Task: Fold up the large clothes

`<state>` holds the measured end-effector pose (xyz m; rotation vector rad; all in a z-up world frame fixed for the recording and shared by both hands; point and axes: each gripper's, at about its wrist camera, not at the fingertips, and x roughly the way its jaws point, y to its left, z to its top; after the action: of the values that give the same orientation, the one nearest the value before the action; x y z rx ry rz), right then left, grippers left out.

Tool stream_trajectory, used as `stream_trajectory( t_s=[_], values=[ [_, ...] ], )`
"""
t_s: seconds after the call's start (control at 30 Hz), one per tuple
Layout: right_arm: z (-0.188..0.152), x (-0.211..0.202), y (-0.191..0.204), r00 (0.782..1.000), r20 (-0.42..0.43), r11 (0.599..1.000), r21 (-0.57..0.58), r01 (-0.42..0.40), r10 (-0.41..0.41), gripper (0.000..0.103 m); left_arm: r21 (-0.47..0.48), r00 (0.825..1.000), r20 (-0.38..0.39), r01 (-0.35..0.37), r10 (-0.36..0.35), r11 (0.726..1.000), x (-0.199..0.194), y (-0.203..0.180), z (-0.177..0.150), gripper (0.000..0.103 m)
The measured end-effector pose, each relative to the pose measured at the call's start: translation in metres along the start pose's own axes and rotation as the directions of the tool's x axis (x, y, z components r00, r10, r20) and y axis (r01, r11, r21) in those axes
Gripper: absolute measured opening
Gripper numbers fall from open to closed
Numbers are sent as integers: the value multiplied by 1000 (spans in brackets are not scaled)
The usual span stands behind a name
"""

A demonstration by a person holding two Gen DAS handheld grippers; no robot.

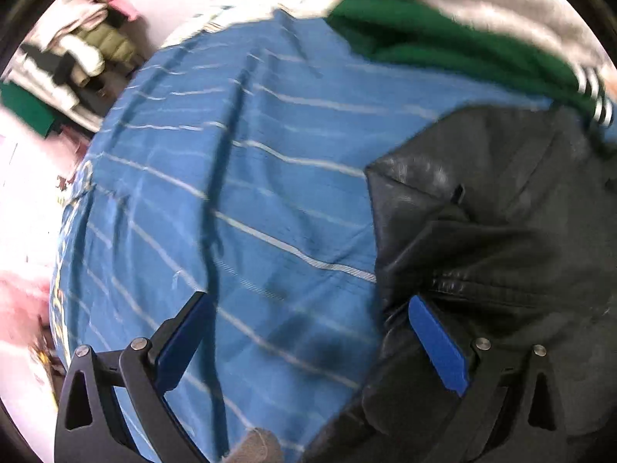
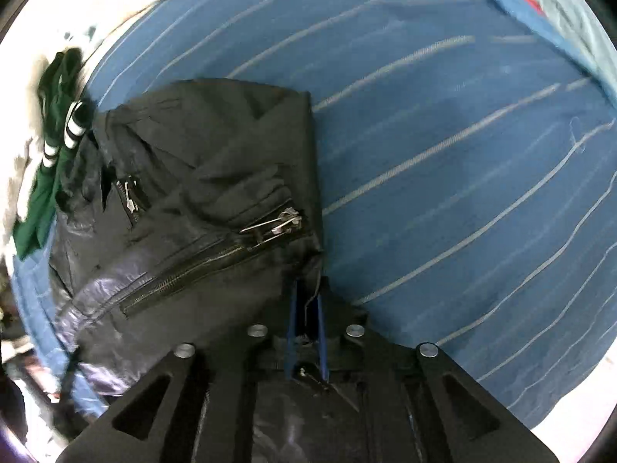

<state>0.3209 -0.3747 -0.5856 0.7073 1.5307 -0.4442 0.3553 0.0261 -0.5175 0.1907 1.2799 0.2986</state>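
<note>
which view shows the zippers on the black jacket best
The right wrist view: the black leather jacket fills its left half, with the long zipper and its metal pull sharp. The left wrist view shows the jacket's blurred right side, with only a faint stretch of zipper teeth.

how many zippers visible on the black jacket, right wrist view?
2 on the black jacket: a long zipper running diagonally toward the right tool, and a short pocket zipper upper left. Folds may hide others.

A black leather jacket with metal zips (image 2: 185, 193) lies on a blue striped bed sheet (image 2: 443, 173). A green garment with white-striped cuffs (image 2: 50, 146) lies touching the jacket's far left edge.
</note>
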Motion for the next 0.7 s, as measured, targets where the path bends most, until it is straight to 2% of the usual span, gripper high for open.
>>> stream_trajectory(
  t_s=[0.03, 0.1, 0.17, 0.2, 0.23, 0.33, 0.47, 0.5, 0.53, 0.57, 0.6, 0.63, 0.7],
  values=[
    [2, -4, 0, 1000, -11, 1000, -5, 2, -2, 19, 7, 1000, -4, 3, -3, 1000, 2, 1, 0, 103],
    [2, -22, 0, 1000, 21, 1000, -23, 16, -15, 20, 8, 1000, 1, 29, -29, 1000, -1, 9, 1, 103],
    [-4, -45, 7, 997, 74, 994, -99, 40, -32, 30, 4, 999, 23, 27, -28, 1000, -16, 18, -2, 103],
    [-9, -49, 10, 995, 85, 989, -136, 57, -46, 39, 0, 999, 38, 31, -31, 1000, -29, 24, -8, 103],
    [-15, -51, 13, 994, 85, 981, -178, 81, -66, 41, -5, 998, 44, 34, -34, 999, -37, 27, -11, 103],
    [-37, -34, 17, 993, 14, 948, -296, 115, -116, 42, -9, 998, 43, 39, -38, 999, -54, 27, -34, 103],
    [-68, 26, 25, 975, -113, 891, -436, 125, -192, 41, 59, 1000, 9, -9, 8, 998, -39, 0, -65, 103],
    [-70, 34, 23, 974, -105, 894, -425, 140, -203, 39, 74, 1000, 8, -23, 22, 997, -31, -6, -70, 103],
    [-71, 40, 20, 976, -86, 901, -408, 150, -201, 18, 83, 999, 15, -31, 30, 996, -23, -7, -69, 103],
    [-70, 42, 14, 971, -30, 897, -390, 209, -239, 9, 96, 999, 30, -36, 34, 995, -18, -11, -70, 103],
    [-68, 41, 7, 964, 11, 896, -366, 252, -266, 10, 109, 999, 37, -38, 34, 993, -16, -12, -71, 103],
    [-63, 39, -9, 977, -1, 937, -284, 203, -212, 10, 121, 999, 42, -38, 34, 992, -14, -15, -70, 103],
    [-60, 41, -29, 987, -24, 971, -186, 152, -159, 10, 149, 998, 50, -39, 32, 988, -14, -18, -68, 103]
  ],
)
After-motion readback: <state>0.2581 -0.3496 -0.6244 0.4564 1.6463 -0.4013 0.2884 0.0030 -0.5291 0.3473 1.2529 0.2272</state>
